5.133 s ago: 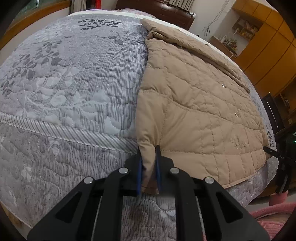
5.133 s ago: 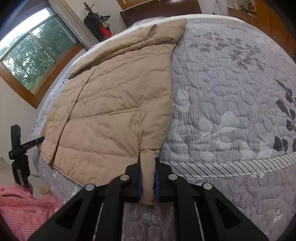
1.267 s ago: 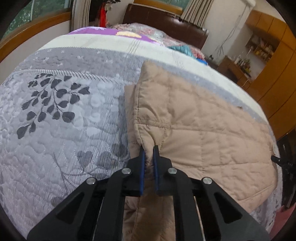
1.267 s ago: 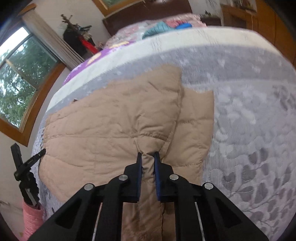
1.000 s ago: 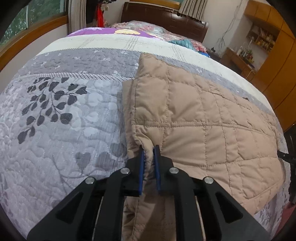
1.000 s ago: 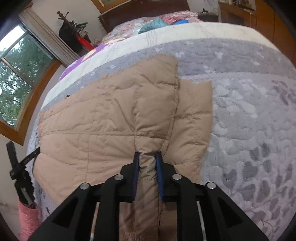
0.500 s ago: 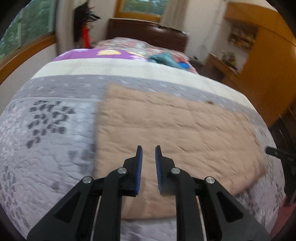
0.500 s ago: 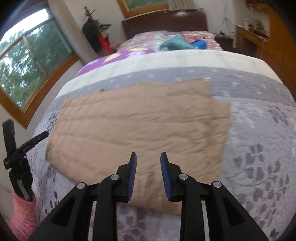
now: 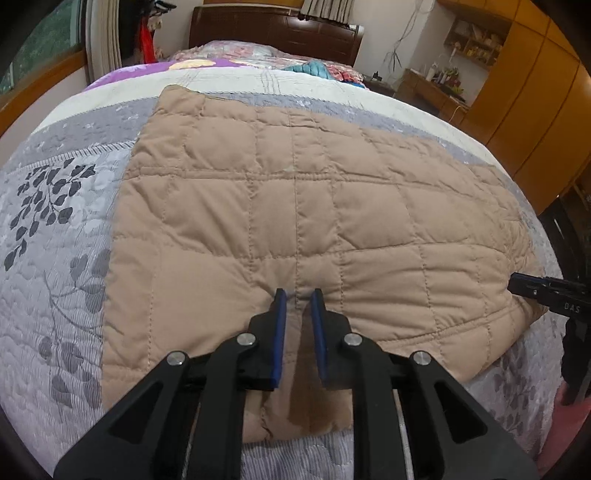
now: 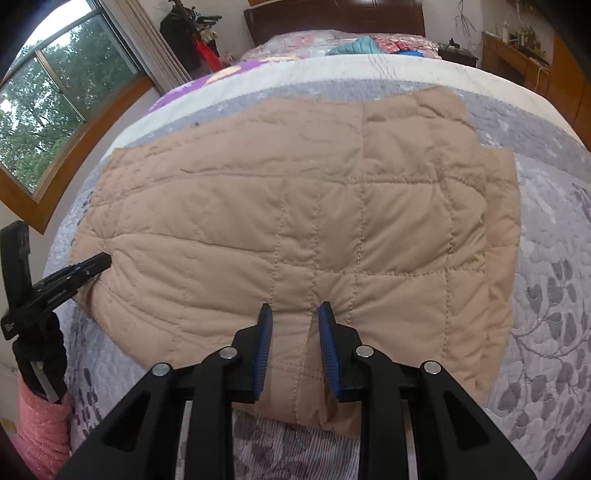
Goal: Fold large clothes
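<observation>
One tan quilted coat (image 9: 295, 206) flat on grey floral bedspread (image 9: 55, 229), wooden headboard (image 9: 273, 29) beyond

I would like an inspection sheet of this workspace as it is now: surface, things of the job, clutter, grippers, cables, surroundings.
Surface: bed with grey leaf-patterned quilt, cream band further back.
Job's things: tan quilted garment lies folded and flat on the quilt; a lower layer sticks out along its right edge.
Clutter: teal and patterned bedding near the headboard.
Grippers: left hand-held gripper open, holding nothing; right hand-held gripper open, holding nothing; both over the garment's near edge.
Cables: thin wires hang on the far wall.
Surroundings: window, dark headboard, wooden cabinets, pink cloth at the bedside.
</observation>
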`<state>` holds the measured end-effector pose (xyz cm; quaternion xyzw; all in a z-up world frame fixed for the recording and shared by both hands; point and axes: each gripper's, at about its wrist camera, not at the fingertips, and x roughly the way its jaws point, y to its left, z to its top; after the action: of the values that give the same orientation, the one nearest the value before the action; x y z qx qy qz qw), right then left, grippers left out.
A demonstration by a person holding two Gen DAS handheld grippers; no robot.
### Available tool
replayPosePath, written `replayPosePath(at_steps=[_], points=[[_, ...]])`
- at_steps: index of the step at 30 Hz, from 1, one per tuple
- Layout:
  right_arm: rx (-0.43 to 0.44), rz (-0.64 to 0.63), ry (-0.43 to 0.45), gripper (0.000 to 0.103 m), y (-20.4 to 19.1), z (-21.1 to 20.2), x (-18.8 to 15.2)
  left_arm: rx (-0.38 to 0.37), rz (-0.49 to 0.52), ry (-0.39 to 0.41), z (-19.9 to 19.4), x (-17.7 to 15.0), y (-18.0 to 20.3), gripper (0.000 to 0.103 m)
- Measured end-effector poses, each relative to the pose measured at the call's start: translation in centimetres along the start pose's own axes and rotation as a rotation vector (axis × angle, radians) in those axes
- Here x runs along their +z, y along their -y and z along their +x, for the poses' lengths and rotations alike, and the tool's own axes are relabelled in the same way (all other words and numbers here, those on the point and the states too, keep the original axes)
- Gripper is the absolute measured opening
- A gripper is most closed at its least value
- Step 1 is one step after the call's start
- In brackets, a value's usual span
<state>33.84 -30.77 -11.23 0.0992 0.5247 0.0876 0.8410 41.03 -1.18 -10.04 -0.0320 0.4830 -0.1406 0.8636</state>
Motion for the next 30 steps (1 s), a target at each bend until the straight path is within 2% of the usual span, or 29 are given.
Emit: replayPosePath(at_steps=[9,14,19,22,23,24,26,30], points=[[0.003,0.013,0.033,0.026,-0.3,1.1,-0.6,0.019,-0.004,0.0,1.1,-0.4,-0.2,0.014],[0.006,0.02,0.021,0.026,-0.1,0.1,-0.6,0.022,-0.023,-0.023,1.0,0.3,-0.3,0.015],[0.019,0.029,0.026,0.026,0.4,-0.3,-0.4,-0.003,-0.05,-0.037,1.0,0.7,-0.7,0.014],[0.041,0.014,0.074,0.035,0.4,-2.4,-0.8,-0.028,-0.063,-0.038,-0.8,0.8,-1.1,0.015],[0.059,0.012,0.109,0.045,0.8,-3.8,-1.0,-0.05,-0.069,-0.025,-1.9,0.9,-1.6,0.02],[0.068,0.022,0.146,0.054,1.4,-5.2,-1.1,-0.065,-0.072,-0.012,-2.7,0.8,-1.9,0.032],[0.067,0.061,0.199,0.056,3.3,-7.8,-1.2,-0.067,-0.085,0.033,-4.9,1.2,-3.4,0.046],[0.063,0.158,0.235,0.073,8.0,-10.3,-1.0,-0.005,-0.14,0.077,-6.7,2.5,-7.7,0.059]])
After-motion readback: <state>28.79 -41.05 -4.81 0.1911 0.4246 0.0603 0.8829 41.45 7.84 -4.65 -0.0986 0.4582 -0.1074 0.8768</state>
